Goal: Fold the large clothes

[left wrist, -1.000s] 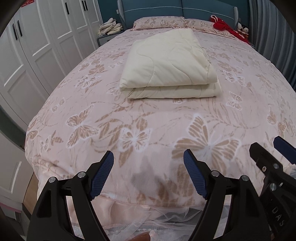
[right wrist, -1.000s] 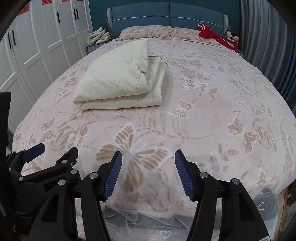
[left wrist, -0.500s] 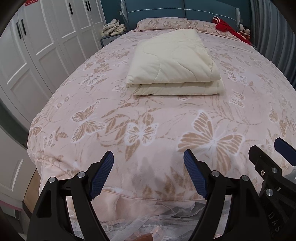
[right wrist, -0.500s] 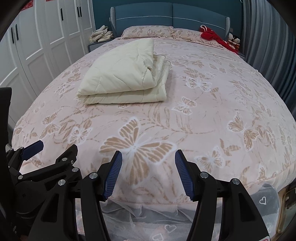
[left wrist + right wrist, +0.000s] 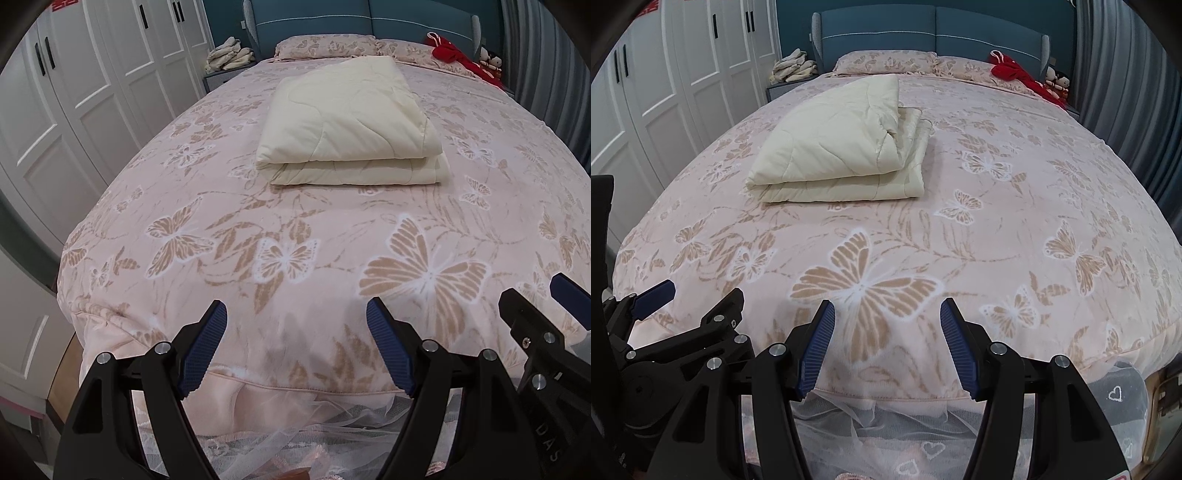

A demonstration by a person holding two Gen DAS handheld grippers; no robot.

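The folded cream quilt (image 5: 349, 122) lies on the bed (image 5: 221, 229), toward the head end and somewhat left of the centre line. It is doubled into a thick stack of layers, with rounded folds facing the foot of the bed and its open edges on the right side, as the right wrist view shows (image 5: 842, 147). The bed is covered by a pink spread printed with tan and white butterflies, which hangs over the foot edge above a sheer white net skirt (image 5: 871, 424).

The left tongs (image 5: 295, 332) hang over the foot edge of the bed, pointed down at the spread, blue pads spread wide with nothing between them. The right tongs (image 5: 887, 328) sit just beside them on the right, also over the foot edge, pads apart and gripping nothing. Both are well apart from the quilt.

Two patterned pillows (image 5: 325, 46) rest against the blue headboard (image 5: 923, 40). A red cloth item (image 5: 1015, 74) lies at the right head corner, with small dolls (image 5: 1057, 83) next to it. A heap of pale fabric (image 5: 231, 57) sits on the bedside cabinet to the left. White wardrobe doors (image 5: 92, 85) line the left wall; grey curtains (image 5: 1126, 92) hang on the right.
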